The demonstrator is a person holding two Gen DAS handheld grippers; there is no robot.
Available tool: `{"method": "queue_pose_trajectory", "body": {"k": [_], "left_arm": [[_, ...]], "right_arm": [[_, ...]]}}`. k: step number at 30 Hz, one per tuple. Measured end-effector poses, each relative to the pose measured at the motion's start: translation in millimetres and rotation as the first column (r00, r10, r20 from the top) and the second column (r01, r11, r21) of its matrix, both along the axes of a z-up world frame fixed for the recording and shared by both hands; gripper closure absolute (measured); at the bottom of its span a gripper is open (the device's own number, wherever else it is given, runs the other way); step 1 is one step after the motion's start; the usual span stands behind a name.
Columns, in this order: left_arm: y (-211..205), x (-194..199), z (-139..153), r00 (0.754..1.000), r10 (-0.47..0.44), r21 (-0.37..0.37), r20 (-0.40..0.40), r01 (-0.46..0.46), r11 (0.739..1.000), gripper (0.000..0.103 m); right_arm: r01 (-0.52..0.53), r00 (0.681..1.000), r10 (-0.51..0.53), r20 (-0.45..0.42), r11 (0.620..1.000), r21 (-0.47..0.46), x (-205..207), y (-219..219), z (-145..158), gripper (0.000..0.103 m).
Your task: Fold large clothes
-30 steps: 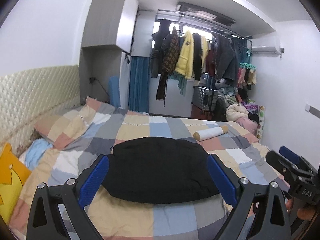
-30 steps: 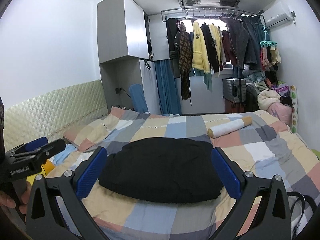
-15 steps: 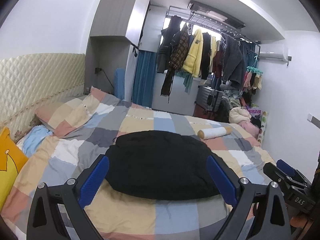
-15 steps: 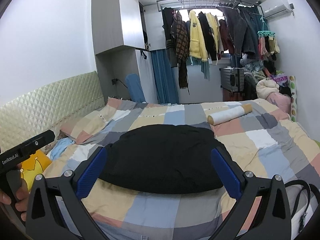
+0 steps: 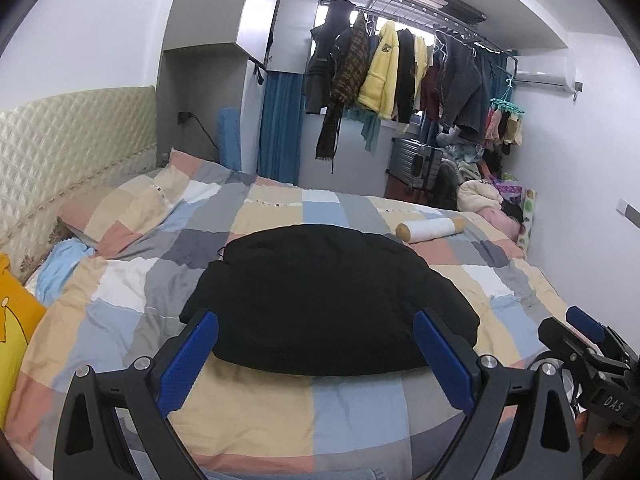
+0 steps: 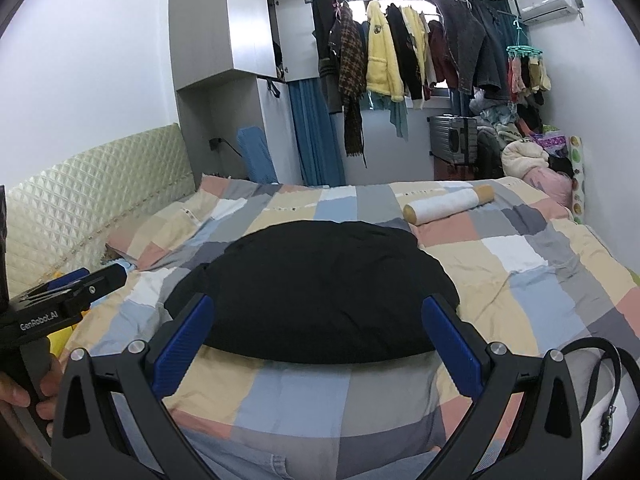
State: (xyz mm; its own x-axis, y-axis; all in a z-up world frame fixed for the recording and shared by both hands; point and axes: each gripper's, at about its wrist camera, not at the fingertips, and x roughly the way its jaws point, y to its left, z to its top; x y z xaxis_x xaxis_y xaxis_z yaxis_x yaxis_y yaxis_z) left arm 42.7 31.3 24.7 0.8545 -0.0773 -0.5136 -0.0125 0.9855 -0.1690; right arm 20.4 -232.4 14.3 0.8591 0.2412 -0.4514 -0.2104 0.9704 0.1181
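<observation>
— Well, how are the grippers held?
— Both the left gripper (image 5: 316, 354) and the right gripper (image 6: 316, 338) are held with fingers spread wide; nothing is gripped.
— And the garment?
— A folded black garment (image 5: 328, 300) is seen beyond the fingertips, laid on the patchwork bedspread (image 5: 256, 404), near a white roll (image 5: 432, 229).

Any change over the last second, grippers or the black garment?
Both cameras tilted and shifted slightly. Nothing grabbed or released. Left gripper and right gripper stay open and empty above the folded black garment, which stays put on the patchwork checked bedspread.
</observation>
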Motion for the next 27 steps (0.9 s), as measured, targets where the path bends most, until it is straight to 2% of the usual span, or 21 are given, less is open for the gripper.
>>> {"method": "queue_pose_trajectory", "body": {"k": [27], "left_arm": [[-4.8,-4.3,-2.7,1.0,-0.005,0.02,0.001,0.005,1.0,0.004]], "right_arm": [[0.01,1.0,-0.01,-0.022,1.0,-0.019,-0.6,0.2,-5.7,0.0]]}}
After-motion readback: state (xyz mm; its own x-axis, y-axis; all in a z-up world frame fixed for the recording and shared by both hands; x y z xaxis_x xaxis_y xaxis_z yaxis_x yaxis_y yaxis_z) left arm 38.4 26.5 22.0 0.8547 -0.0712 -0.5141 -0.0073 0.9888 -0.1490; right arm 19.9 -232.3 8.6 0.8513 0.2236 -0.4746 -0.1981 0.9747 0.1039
